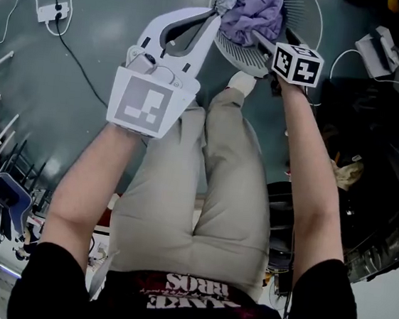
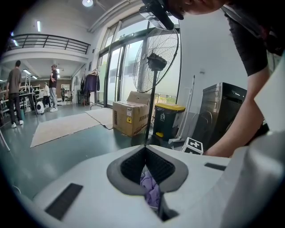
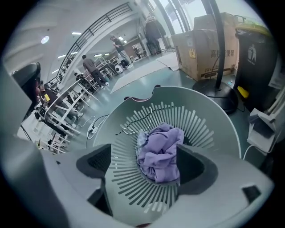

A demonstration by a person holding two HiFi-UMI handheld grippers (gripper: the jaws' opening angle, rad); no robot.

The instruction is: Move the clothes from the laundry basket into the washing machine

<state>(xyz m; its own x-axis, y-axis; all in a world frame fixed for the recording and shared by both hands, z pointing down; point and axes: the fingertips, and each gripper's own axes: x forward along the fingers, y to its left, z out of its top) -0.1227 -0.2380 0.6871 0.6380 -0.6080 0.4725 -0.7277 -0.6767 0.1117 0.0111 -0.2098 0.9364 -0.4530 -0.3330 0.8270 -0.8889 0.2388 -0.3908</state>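
The basket (image 1: 234, 52) holds the purple clothes (image 1: 258, 13); they may slip free, I judge, since the left gripper (image 2: 150, 180) pinches only a fold of them. That gripper slants gently down, fingers clenched on the clothes; the right gripper (image 3: 146, 164) tilts steeply over them, fingers spread, gripping nothing.

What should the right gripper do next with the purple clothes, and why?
Probably lower the right hand-held gripper slightly and close it on the crumpled purple cloth. Its jaws stand open either side of that cloth in the white slotted plastic laundry basket; the left hand-held gripper is shut on part of it.
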